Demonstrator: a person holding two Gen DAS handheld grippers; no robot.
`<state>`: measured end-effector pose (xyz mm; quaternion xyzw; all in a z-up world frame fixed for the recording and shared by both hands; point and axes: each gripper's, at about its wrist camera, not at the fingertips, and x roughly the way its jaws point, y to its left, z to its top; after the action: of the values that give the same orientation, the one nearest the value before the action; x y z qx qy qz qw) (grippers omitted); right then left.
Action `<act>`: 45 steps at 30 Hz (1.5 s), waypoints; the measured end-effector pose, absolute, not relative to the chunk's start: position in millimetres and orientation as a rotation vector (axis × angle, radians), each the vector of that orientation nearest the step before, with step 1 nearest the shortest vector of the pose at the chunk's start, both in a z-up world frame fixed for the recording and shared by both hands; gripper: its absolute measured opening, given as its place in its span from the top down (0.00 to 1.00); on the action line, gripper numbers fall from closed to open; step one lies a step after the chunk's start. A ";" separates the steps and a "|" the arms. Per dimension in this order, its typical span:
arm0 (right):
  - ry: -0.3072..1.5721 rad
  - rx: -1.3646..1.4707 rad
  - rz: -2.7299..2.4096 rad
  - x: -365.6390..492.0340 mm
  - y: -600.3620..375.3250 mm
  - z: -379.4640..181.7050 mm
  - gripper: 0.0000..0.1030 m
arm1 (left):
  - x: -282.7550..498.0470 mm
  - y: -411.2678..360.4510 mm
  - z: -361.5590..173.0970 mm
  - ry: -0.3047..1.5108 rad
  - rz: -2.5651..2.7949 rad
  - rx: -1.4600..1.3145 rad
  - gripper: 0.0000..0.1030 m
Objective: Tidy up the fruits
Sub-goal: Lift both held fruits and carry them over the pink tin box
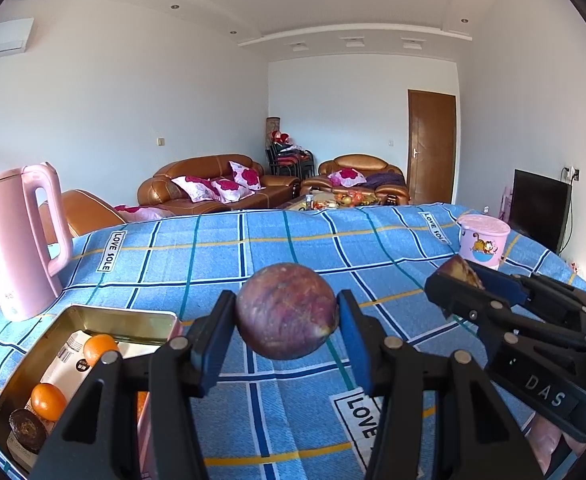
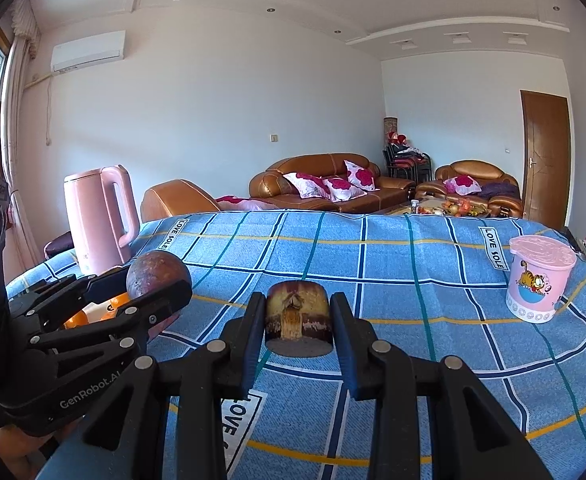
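My left gripper (image 1: 287, 316) is shut on a round purple passion fruit (image 1: 287, 311), held above the blue checked tablecloth; it also shows in the right wrist view (image 2: 158, 274). My right gripper (image 2: 297, 316) is shut on a cut piece of brown fruit (image 2: 297, 316), which also shows in the left wrist view (image 1: 461, 272) to the right. A gold tin box (image 1: 21, 372) at lower left holds two oranges (image 1: 48, 401), a dark halved fruit (image 1: 27, 430) and a paper packet.
A pink kettle (image 1: 17, 240) stands at the table's left back. A pink lidded cup with a cartoon cat (image 2: 539, 282) stands at the right. The blue tablecloth (image 1: 293, 240) covers the table. Sofas and a door lie beyond.
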<state>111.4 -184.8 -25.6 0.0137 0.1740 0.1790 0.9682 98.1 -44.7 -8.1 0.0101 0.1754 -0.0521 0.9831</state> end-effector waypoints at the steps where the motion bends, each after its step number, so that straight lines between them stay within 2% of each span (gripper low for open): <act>1: 0.346 0.028 0.364 110.1 -185.1 -25.1 0.66 | 97.3 -44.2 -7.9 0.351 -0.104 0.020 0.48; 18: 0.331 0.008 0.389 102.9 -175.1 -23.4 0.66 | 80.6 -27.9 -7.8 0.344 -0.088 -0.002 0.48; 45: 0.373 -0.036 0.525 102.7 -104.6 -23.9 0.66 | 60.1 34.0 -5.5 0.353 0.001 -0.065 0.48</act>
<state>102.7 -104.6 -23.9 -0.0178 0.1834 0.2580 0.9484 60.1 34.0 -5.5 -0.0323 0.1757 0.0004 0.9839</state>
